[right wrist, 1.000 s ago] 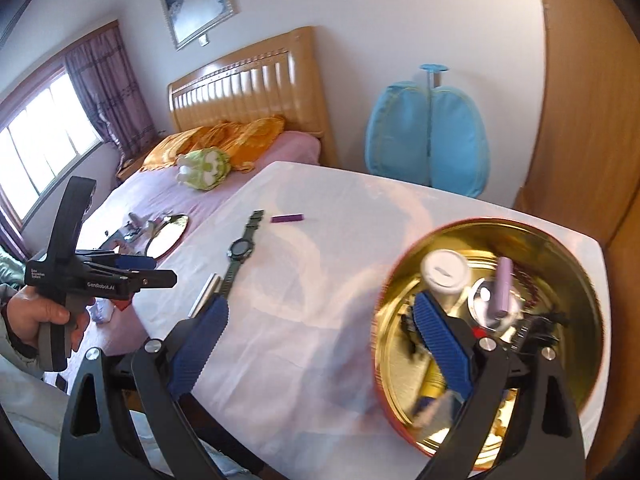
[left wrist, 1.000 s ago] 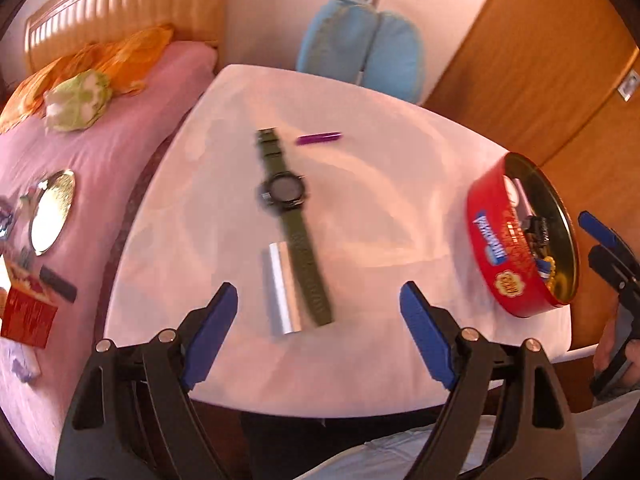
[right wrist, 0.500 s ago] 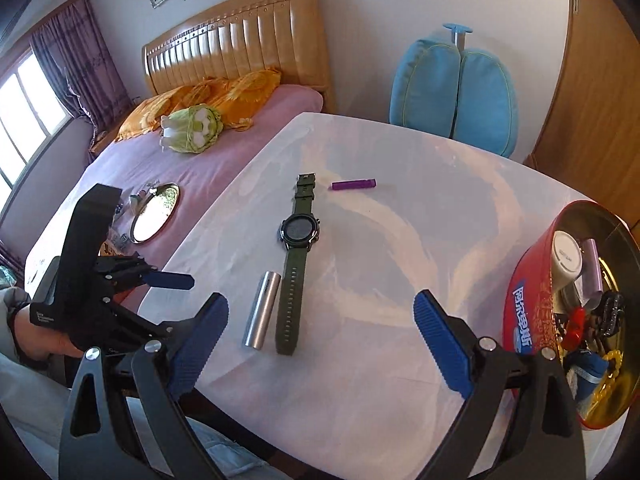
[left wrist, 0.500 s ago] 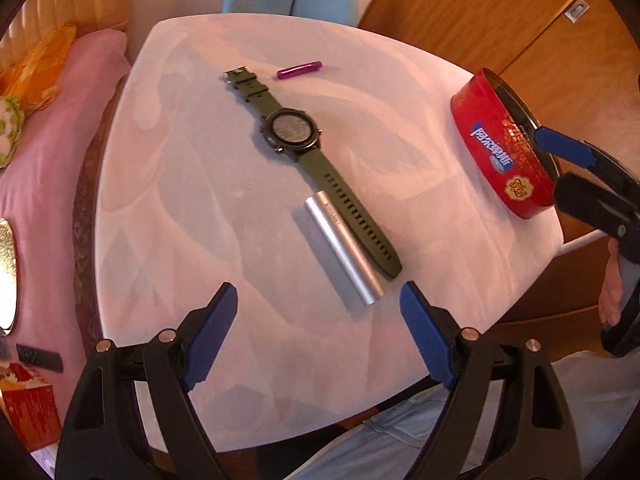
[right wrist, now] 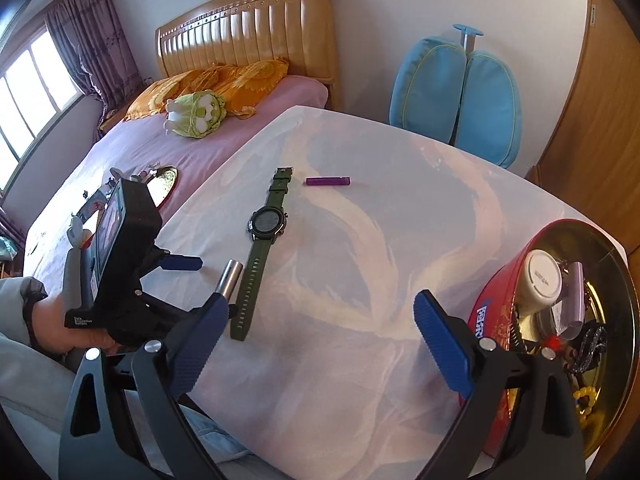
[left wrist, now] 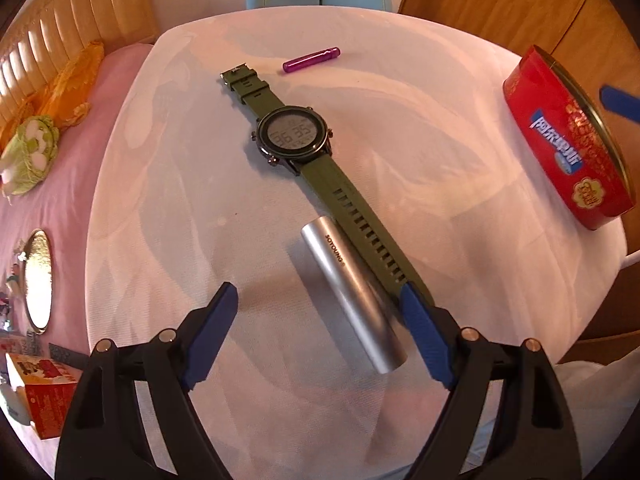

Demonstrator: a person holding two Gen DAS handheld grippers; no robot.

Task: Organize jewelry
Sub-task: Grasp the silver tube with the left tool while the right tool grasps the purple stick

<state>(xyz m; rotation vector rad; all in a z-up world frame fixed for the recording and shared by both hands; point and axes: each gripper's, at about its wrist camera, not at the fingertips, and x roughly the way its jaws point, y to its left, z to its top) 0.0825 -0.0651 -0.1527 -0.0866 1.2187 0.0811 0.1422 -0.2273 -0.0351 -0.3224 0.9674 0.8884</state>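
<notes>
A green digital watch (left wrist: 296, 140) lies flat on the white table (left wrist: 180, 200), with a silver tube (left wrist: 352, 292) beside its strap and a small purple tube (left wrist: 312, 60) beyond it. My left gripper (left wrist: 320, 332) is open, low over the table, with the silver tube's near end between its fingers. A red round tin (right wrist: 560, 340) at the table's right edge holds several small items. My right gripper (right wrist: 320, 344) is open and empty, just left of the tin. The watch (right wrist: 266, 224), silver tube (right wrist: 230, 276) and purple tube (right wrist: 328, 181) also show in the right wrist view.
A bed with pink sheet (right wrist: 160, 152), orange pillow and green plush toy (right wrist: 196, 114) lies left of the table. A gold oval mirror (left wrist: 38, 280) and a red box (left wrist: 40, 388) lie on it. A blue cushioned chair (right wrist: 456, 104) stands behind the table. Wooden doors stand to the right.
My left gripper has moved forward and down, bringing the silver tube between its open fingers. My right gripper has pulled back out of the tin to its left.
</notes>
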